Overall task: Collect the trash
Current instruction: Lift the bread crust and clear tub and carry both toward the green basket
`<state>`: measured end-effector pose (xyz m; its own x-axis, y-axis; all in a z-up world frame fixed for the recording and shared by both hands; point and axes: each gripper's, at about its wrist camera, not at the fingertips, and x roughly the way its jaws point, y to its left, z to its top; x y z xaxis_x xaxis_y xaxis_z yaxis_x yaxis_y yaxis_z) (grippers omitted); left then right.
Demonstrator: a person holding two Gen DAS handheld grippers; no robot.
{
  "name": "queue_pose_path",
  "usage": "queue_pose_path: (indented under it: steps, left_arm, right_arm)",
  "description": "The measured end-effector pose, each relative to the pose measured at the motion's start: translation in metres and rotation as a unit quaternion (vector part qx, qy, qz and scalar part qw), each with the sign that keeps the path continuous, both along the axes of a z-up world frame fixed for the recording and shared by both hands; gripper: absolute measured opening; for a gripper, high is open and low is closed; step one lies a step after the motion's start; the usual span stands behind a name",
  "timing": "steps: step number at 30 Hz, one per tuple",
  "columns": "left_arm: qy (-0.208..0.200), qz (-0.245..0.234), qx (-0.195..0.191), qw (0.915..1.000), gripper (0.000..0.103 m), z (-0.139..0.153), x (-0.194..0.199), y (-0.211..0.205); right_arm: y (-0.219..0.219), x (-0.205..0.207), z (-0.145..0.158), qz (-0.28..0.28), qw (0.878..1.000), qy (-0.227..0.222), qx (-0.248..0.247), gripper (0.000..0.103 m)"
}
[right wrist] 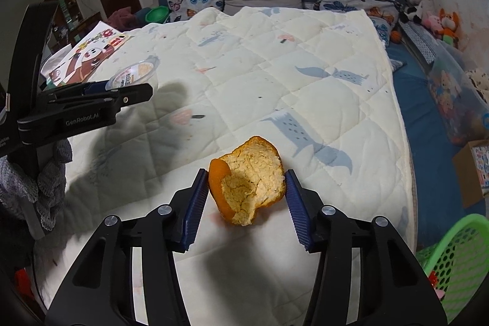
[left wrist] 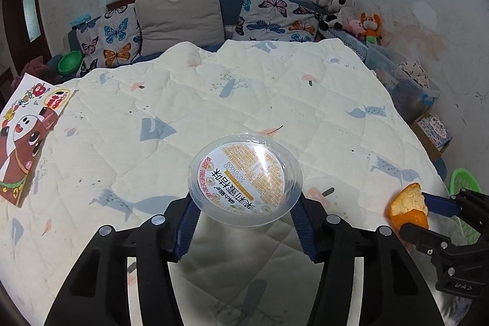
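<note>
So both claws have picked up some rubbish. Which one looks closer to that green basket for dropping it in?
The right one, probably. The right gripper holds the orange peel, and the green basket sits just off its right side, past the quilt's edge. The left gripper, gripping the plastic lid, is farther over.

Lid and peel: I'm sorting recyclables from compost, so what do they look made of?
Lid: apparently thin clear glossy plastic; the quilt shows through its rim, with a printed paper-like label. Peel: orange rind, waxy orange outside, dull fibrous pale pith inside.
</note>
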<state>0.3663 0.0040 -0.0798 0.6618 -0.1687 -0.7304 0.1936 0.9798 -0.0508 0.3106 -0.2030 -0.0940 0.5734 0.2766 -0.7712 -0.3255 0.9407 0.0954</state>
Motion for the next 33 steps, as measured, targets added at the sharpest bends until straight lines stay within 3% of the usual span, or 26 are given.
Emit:
queue_pose_path:
  steps: [20, 33]
  left_arm:
    - [-0.041, 0.011, 0.002, 0.9991, 0.054, 0.054, -0.101, 0.003]
    - [-0.053, 0.004, -0.007, 0.9986, 0.054, 0.065, -0.163, -0.014]
  right_arm:
    - [0.007, -0.076, 0.034, 0.025, 0.999, -0.034, 0.003, 0.051]
    - [-0.014, -0.132, 0.042, 0.01, 0.999, -0.042, 0.004, 0.051]
